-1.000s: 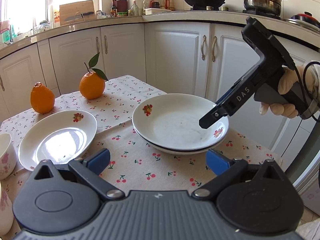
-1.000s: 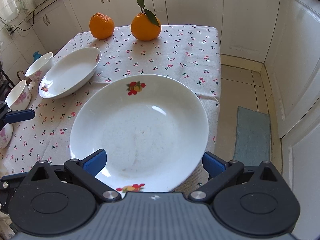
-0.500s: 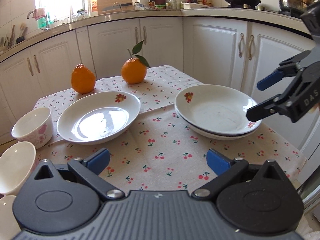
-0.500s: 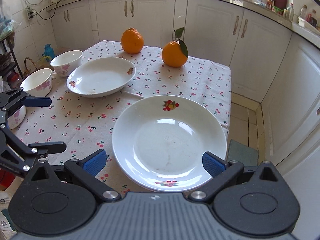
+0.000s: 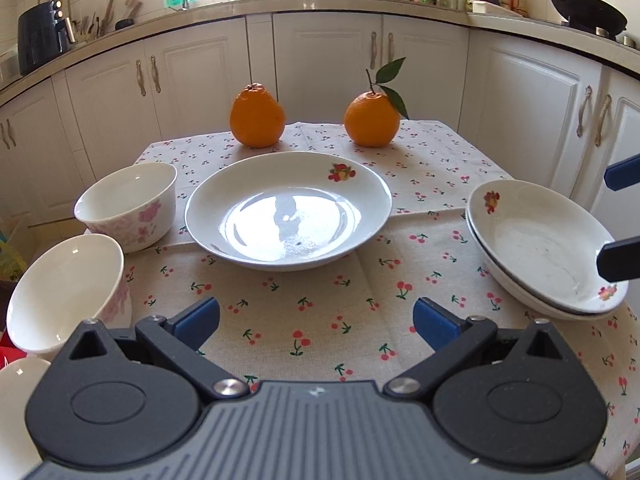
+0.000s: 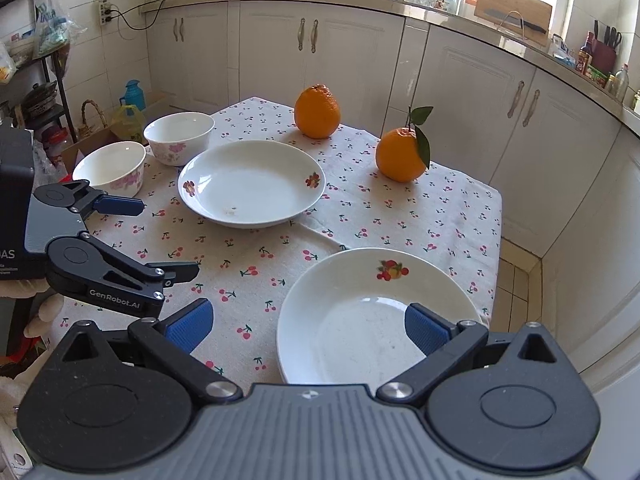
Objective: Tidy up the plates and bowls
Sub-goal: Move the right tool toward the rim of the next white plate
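Both grippers, left (image 5: 316,318) and right (image 6: 308,326), hang spread wide and empty above the cherry-print cloth (image 5: 320,320), likely freed to collect the lone plate (image 5: 288,210) for the stacked plates (image 5: 544,252) at its right edge.

Bare cloth (image 5: 312,320) between single plate (image 5: 288,210), stacked plates (image 5: 544,248).

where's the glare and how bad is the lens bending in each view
Left wrist view: strong window glare fills the middle plate, and the counter edge bows. Right wrist view: no such glare, the near plate is evenly lit; the cabinets curve at the right edge.
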Demonstrator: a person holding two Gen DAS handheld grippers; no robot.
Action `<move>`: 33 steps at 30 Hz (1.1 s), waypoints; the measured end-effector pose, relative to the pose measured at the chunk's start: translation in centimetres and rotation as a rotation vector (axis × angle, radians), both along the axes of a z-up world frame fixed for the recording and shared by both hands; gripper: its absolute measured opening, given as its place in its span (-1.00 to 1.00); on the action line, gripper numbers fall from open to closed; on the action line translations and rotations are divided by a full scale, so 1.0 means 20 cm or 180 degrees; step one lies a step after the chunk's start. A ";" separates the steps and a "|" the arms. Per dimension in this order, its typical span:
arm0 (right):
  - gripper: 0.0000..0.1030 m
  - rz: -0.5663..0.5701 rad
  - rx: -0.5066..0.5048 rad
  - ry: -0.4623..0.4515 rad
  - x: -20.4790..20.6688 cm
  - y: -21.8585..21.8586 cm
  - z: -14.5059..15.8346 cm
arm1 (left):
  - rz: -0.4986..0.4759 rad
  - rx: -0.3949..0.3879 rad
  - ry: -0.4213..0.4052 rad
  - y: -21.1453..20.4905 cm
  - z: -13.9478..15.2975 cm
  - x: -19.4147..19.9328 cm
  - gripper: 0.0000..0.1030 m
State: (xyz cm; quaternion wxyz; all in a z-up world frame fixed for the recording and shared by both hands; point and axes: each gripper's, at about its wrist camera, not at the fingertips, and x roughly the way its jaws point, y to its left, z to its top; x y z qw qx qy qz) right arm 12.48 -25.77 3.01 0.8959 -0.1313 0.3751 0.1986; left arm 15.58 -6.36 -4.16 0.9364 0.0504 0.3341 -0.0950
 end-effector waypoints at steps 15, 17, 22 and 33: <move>1.00 0.0406 -0.0019 0.0146 0.36 0.09 -0.01 | 0.0182 -0.0015 0.0142 0.00 -0.14 0.22 0.99; 1.00 0.0472 0.0015 0.0200 0.42 0.09 -0.02 | 0.0167 -0.0034 0.0182 0.00 -0.17 0.24 0.99; 1.00 0.0655 0.0059 0.0308 0.56 0.13 -0.04 | 0.0165 -0.0047 0.0122 0.00 -0.18 0.26 0.99; 1.00 0.1137 0.0021 0.0646 0.92 0.30 -0.11 | 0.0233 -0.0067 0.0084 -0.01 -0.18 0.31 1.00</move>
